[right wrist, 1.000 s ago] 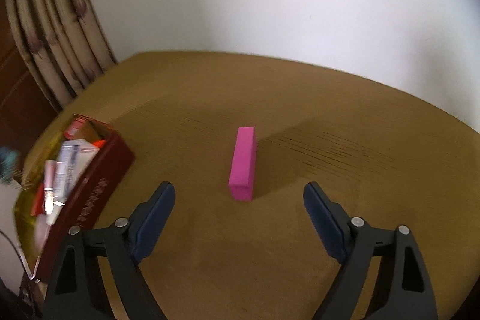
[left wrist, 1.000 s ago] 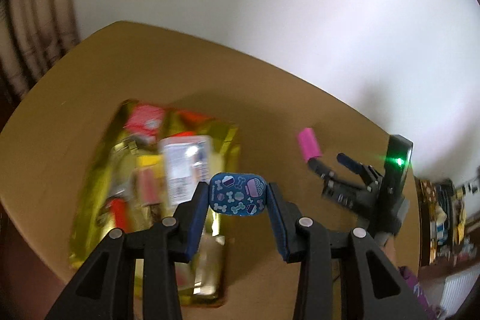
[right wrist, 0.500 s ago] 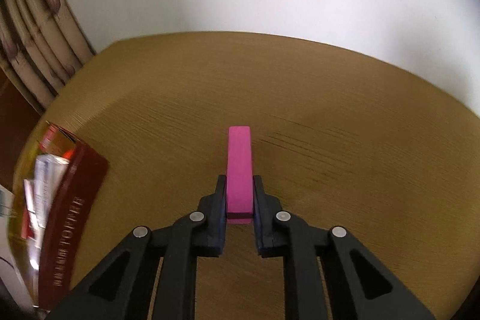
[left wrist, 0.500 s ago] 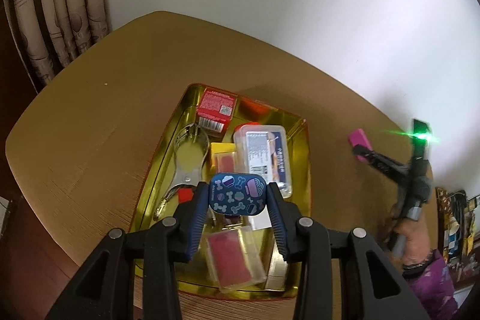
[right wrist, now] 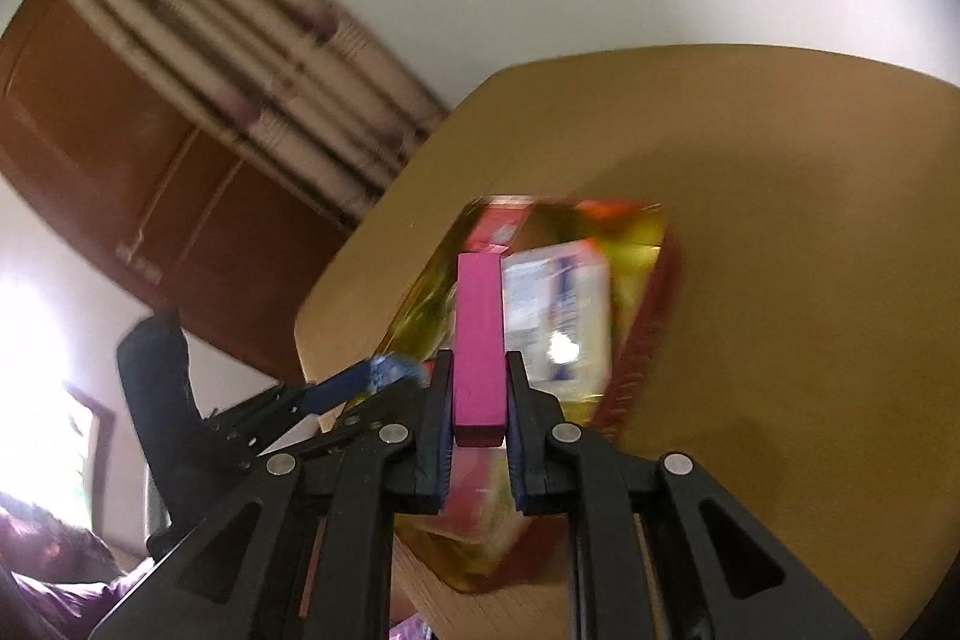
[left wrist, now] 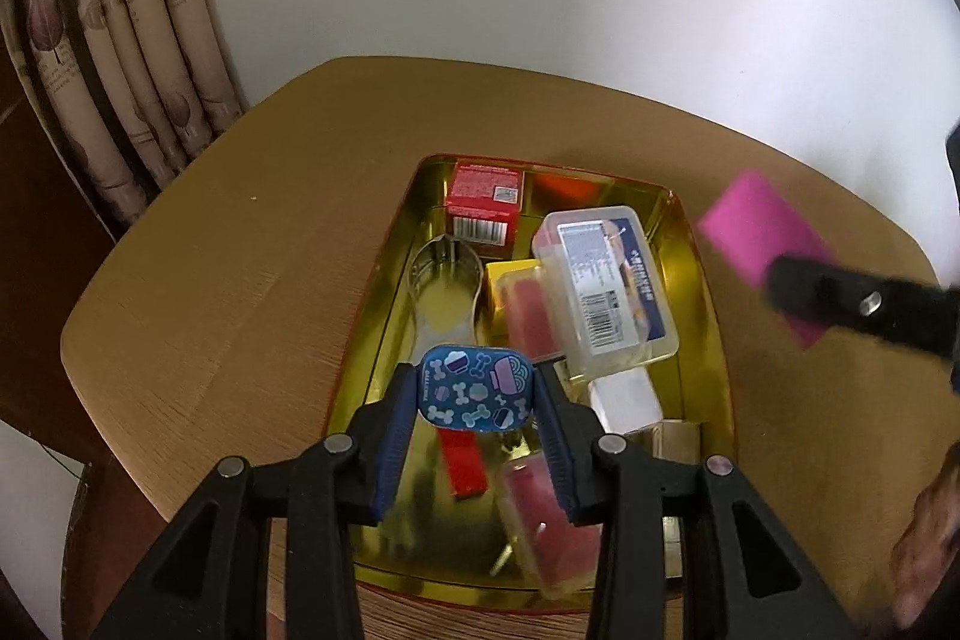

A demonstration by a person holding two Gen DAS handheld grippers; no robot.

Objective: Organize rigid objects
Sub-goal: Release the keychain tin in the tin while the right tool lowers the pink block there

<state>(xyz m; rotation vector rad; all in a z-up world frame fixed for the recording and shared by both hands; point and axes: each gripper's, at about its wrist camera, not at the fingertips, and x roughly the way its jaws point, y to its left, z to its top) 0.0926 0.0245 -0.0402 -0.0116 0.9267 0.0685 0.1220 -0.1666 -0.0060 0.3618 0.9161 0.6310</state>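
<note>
Within the last 1 second the pink block (right wrist: 478,340) has been clamped by the right tool (right wrist: 478,403), lifted off the bench (left wrist: 240,244) and carried over toward the gold tin tray (left wrist: 717,340); before that it lay flat on the bench between parted fingers. A drop into the tray is judged to be the step in hand. The block's long axis is seen running forward along the fingers, its far end pointed at the tray. The left tool (left wrist: 474,403) is closed on a blue patterned case (left wrist: 474,387), held above the tray's near half. Farther in, a clear plastic box (left wrist: 606,292) and a red carton (left wrist: 485,208) are seen in the tray.
</note>
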